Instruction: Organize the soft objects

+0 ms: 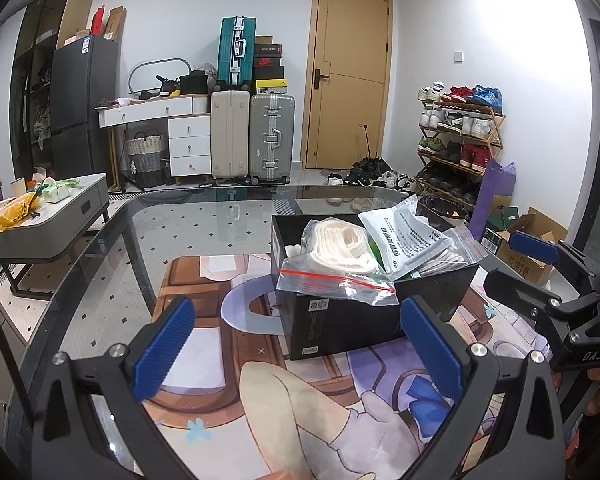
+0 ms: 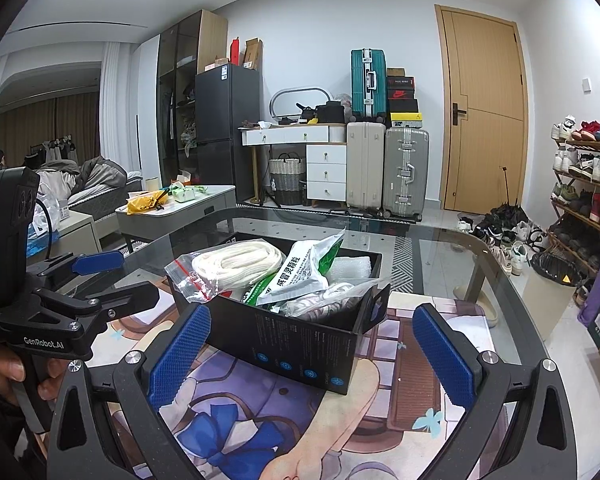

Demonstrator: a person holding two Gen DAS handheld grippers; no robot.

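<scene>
Both claws, left (image 1: 296,344) and right (image 2: 310,354), spread apart, holding nothing. Black box (image 1: 352,320) mid-tabletop (image 1: 100,264) on printed mat (image 1: 220,360), stuffed with bagged white cloth (image 1: 340,248) and pouches (image 2: 296,276).

Between my left gripper (image 1: 300,344) and the black box (image 1: 340,320) lies bare printed mat (image 1: 228,360), so I have open passage low and to the left. My right gripper (image 2: 312,356) has its jaws spread wide with the box's near wall directly ahead, close to the fingers. The box top is crowded: a zip bag (image 1: 332,268) overhangs the rim, a white pouch (image 2: 300,276) sticks up. The glass table (image 2: 460,264) to the right of the box is free.
</scene>
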